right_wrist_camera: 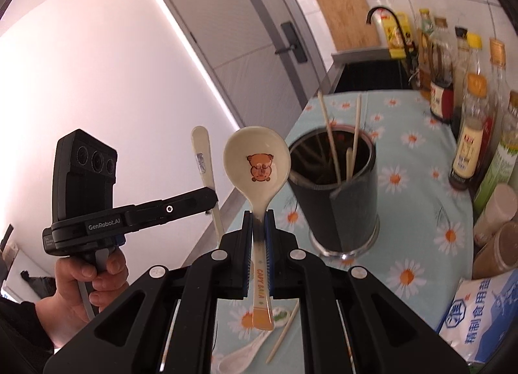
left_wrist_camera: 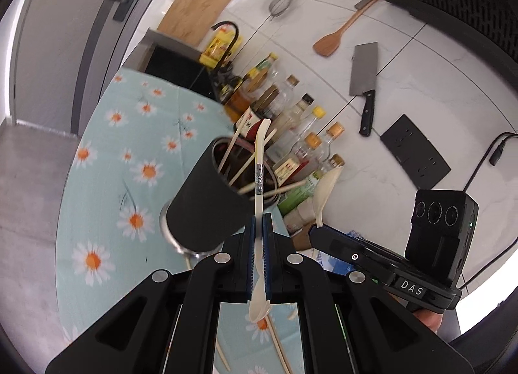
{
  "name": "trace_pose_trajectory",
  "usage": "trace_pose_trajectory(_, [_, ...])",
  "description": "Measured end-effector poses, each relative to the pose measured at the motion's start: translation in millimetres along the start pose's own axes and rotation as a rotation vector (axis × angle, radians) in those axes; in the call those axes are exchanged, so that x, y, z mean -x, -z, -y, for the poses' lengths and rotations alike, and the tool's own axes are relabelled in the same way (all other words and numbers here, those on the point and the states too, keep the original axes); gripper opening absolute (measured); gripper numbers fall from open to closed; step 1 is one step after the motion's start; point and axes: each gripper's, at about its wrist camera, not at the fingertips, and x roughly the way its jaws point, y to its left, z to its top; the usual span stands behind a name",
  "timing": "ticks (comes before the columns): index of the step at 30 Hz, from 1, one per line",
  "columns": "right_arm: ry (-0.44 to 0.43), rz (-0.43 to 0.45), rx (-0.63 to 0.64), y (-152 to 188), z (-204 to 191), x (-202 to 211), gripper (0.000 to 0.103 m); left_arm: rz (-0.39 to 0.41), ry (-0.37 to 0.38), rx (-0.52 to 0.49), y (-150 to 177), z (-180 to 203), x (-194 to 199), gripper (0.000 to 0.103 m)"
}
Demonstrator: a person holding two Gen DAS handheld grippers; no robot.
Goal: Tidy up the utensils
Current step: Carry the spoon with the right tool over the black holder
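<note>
My left gripper (left_wrist_camera: 258,217) is shut on a white spoon (left_wrist_camera: 259,163), handle pointing away, bowl hanging near the camera. My right gripper (right_wrist_camera: 258,214) is shut on a cream spoon (right_wrist_camera: 255,160) with a bear picture, bowl up and facing me. A black utensil holder (left_wrist_camera: 200,202) (right_wrist_camera: 340,199) with several wooden chopsticks (right_wrist_camera: 330,137) stands on the daisy tablecloth (right_wrist_camera: 411,244), just left of the left gripper and right of the right one. The left gripper (right_wrist_camera: 212,202) with its white spoon (right_wrist_camera: 204,160) appears at left in the right wrist view; the right gripper (left_wrist_camera: 315,230) and its spoon (left_wrist_camera: 323,192) show at right in the left one.
Sauce bottles (left_wrist_camera: 291,121) (right_wrist_camera: 469,134) line the wall side of the counter. A sink with a black tap (right_wrist_camera: 382,44) lies beyond. A cleaver (left_wrist_camera: 364,76), wooden spatula (left_wrist_camera: 336,37) and strainer (left_wrist_camera: 280,5) hang on the tiled wall. A loose chopstick (right_wrist_camera: 285,332), another spoon (right_wrist_camera: 246,351) and a salt bag (right_wrist_camera: 485,312) lie nearby.
</note>
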Motion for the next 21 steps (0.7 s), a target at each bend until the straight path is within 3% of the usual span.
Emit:
trace_pose_trajectory(15, [0.087, 0.195, 0.048, -49, 3, 5, 0.009, 0.086, -0.011, -0.170, -59, 35, -8, 0.003])
trace_pose_trajectory(21, [0.115, 0.254, 0.055, -69, 15, -8, 0.009, 0.131, -0.080, -0.247, -76, 35, -24, 0.003])
